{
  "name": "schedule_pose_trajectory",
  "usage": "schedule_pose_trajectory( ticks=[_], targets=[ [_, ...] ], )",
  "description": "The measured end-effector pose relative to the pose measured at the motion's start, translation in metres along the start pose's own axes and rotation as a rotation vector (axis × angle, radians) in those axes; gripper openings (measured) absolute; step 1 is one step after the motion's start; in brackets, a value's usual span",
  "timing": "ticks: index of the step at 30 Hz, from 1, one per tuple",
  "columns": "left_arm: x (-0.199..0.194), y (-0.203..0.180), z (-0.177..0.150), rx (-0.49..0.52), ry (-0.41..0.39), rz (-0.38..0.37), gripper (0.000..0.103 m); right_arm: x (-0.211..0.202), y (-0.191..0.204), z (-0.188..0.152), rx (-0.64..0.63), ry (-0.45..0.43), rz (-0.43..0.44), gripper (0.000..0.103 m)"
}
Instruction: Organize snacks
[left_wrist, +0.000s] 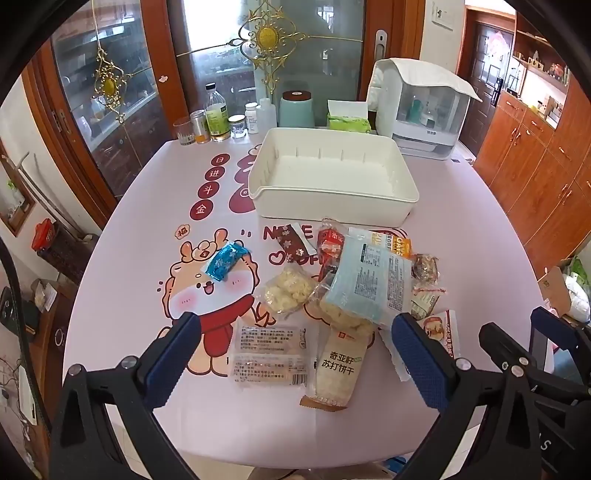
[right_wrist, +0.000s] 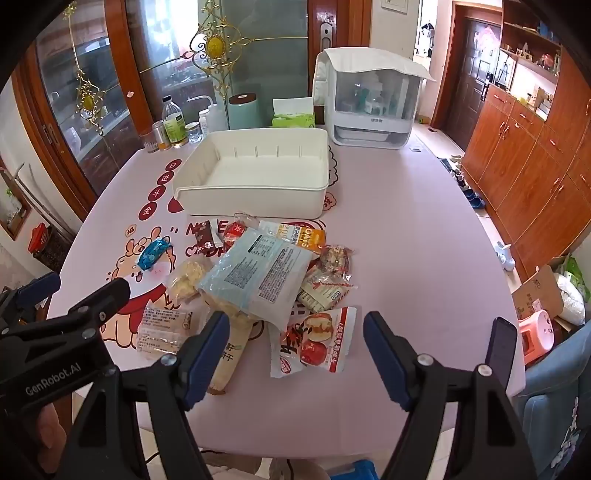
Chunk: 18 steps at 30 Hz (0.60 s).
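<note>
A pile of snack packets lies on the pink table in front of an empty white bin (left_wrist: 332, 206) (right_wrist: 255, 201). A large pale blue packet (left_wrist: 369, 280) (right_wrist: 258, 273) tops the pile. A blue candy wrapper (left_wrist: 226, 260) (right_wrist: 152, 253) lies apart to the left. A clear cracker packet (left_wrist: 269, 356) (right_wrist: 164, 328) and a soda cracker pack (left_wrist: 338, 369) lie nearest. A red and white apple-print packet (right_wrist: 314, 341) lies at the front right. My left gripper (left_wrist: 291, 354) is open above the near packets. My right gripper (right_wrist: 295, 349) is open above the apple-print packet.
Bottles and jars (left_wrist: 216, 118), a teal canister (left_wrist: 295, 109), a green tissue pack (left_wrist: 349, 122) and a white appliance (left_wrist: 421, 107) stand along the table's far edge. Wooden cabinets (right_wrist: 517, 166) line the right wall. A cardboard box (right_wrist: 539, 291) sits on the floor at right.
</note>
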<state>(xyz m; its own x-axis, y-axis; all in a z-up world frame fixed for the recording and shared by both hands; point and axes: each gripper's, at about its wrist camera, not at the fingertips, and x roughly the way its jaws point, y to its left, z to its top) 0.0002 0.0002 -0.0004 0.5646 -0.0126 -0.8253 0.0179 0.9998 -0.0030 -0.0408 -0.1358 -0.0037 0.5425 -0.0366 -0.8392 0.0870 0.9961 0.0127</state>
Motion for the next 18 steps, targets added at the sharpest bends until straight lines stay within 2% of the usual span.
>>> schedule_pose_trajectory(
  ticks=[18],
  targets=[
    [-0.005,0.003,0.003,0.019,-0.006,0.003,0.101,-0.003,0.003,0.0,0.012,-0.005,0.007,0.076]
  ],
)
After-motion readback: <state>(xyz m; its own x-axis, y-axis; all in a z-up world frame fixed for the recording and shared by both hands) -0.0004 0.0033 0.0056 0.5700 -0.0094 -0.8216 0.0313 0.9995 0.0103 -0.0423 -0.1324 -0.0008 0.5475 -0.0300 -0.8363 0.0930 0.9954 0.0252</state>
